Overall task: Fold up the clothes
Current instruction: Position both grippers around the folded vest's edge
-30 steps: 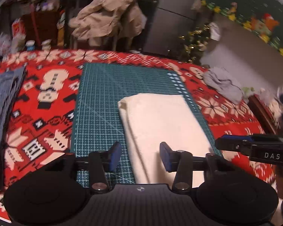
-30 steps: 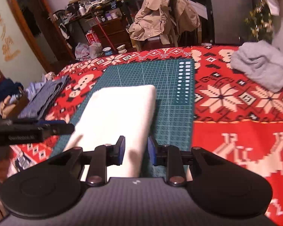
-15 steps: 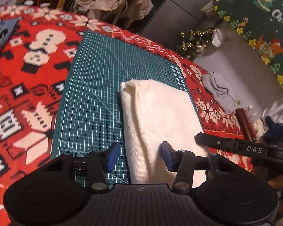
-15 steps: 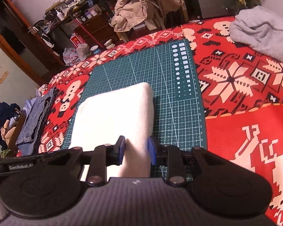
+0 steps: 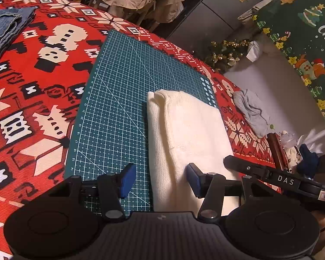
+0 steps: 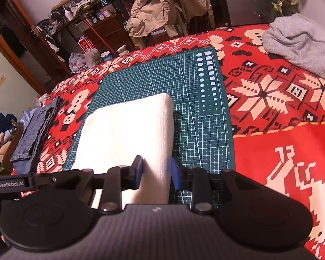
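The folded white garment [image 5: 190, 138] lies on the green cutting mat [image 5: 119, 108] for a square reference; the right tool [image 6: 157, 171] pinches its near right edge, while the left tool [image 5: 160, 178], just opened wider, straddles its left edge ungripped.

Left wrist view: looked forward and steeply down along the left gripper [image 5: 160, 181], close over the near left edge of the folded white garment [image 5: 188, 134].
Left view faced: toward 12 o'clock across the green cutting mat [image 5: 123, 99], with the grey cloth [image 5: 252, 112] at 2 o'clock.
Right wrist view: sat just as low and near behind the right gripper [image 6: 157, 172], over the garment's near right edge [image 6: 127, 130].
Right view faced: 12 o'clock, with folded jeans [image 6: 32, 134] at 9 o'clock.
Shared: garment, mat, red patterned cloth [image 5: 32, 99], beige coat [image 6: 162, 6]; each view caught the other gripper at its inner edge.
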`<state>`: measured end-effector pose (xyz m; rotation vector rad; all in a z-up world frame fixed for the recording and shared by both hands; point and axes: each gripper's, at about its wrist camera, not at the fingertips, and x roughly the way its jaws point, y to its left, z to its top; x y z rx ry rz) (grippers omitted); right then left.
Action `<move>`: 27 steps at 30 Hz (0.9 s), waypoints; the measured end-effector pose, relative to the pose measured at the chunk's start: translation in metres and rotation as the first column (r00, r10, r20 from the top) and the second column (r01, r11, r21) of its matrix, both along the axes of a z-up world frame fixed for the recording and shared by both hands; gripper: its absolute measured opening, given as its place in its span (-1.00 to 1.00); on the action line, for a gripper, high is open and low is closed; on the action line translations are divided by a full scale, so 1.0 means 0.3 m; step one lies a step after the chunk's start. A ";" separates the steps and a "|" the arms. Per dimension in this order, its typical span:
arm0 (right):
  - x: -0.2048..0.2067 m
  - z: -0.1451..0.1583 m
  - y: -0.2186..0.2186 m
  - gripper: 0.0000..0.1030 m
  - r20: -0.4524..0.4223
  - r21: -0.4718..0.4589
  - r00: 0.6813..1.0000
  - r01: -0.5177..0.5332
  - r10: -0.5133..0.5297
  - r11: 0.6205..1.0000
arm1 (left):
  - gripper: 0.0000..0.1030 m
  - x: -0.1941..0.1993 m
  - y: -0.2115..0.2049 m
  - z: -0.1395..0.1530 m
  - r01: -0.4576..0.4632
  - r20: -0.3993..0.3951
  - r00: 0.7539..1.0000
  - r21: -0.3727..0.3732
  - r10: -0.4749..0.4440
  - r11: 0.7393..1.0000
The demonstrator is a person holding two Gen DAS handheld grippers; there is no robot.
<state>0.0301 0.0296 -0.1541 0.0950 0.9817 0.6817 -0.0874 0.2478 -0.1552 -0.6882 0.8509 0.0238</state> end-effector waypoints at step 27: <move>-0.126 0.121 -0.020 0.56 0.251 -0.115 0.964 -0.064 0.092 0.991 | 0.01 -0.013 -0.107 0.122 0.122 0.108 0.979 0.380 -0.175 0.917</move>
